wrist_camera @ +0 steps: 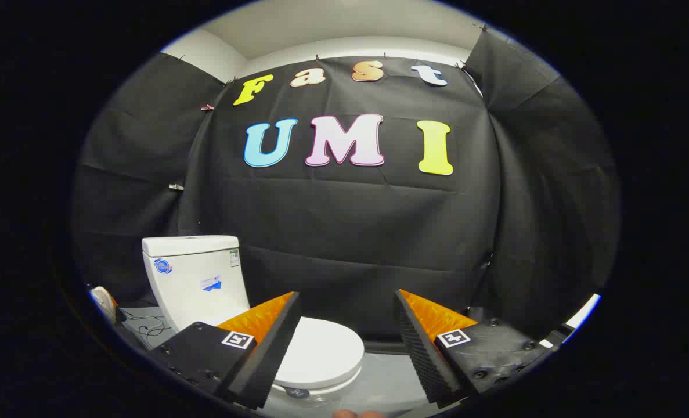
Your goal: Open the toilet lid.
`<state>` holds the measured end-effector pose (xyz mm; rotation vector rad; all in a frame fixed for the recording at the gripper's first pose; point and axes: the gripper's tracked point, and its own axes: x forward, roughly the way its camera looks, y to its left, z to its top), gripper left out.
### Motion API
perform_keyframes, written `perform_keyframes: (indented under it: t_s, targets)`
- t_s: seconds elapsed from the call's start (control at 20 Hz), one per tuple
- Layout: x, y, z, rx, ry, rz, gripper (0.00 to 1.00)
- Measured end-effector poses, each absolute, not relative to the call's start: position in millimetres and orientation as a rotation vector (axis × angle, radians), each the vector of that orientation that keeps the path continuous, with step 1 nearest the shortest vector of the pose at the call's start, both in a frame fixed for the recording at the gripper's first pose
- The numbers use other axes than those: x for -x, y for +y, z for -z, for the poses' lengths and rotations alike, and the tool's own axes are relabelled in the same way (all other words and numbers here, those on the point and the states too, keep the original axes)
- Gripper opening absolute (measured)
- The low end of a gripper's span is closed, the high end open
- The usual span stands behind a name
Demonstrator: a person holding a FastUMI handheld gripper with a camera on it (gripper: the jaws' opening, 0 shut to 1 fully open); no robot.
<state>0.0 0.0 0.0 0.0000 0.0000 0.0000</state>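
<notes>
The gripper [347, 302] hangs in the air with its fingers [274, 342] spread wide, nothing between them but open space and the dark cloth wall [344, 232] beyond. The toilet [216, 302] stands ahead and below, off toward the left finger, on a pale grey floor [385, 377]. Its lid [324, 351] is down, lying flat and closed over the bowl; the left finger covers the lid's near left part, while the rounded front of the lid shows in the gap between the fingers, closer to the left one. The fingers touch neither lid nor bowl. Behind the lid rises the white tank [193, 278], upright, with a few small stickers on its front and side. To the left of the tank, a thin dark cable [150, 332] lies looped on the floor, and a small white object [103, 302] sits just beyond it, too far off to make out.
</notes>
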Motion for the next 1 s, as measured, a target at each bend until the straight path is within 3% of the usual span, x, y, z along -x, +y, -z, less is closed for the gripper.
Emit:
perform_keyframes:
  t_s: [1.0]
  targets:
    - [1.5,0.4,2.4,0.006,0.005,0.008,0.99]
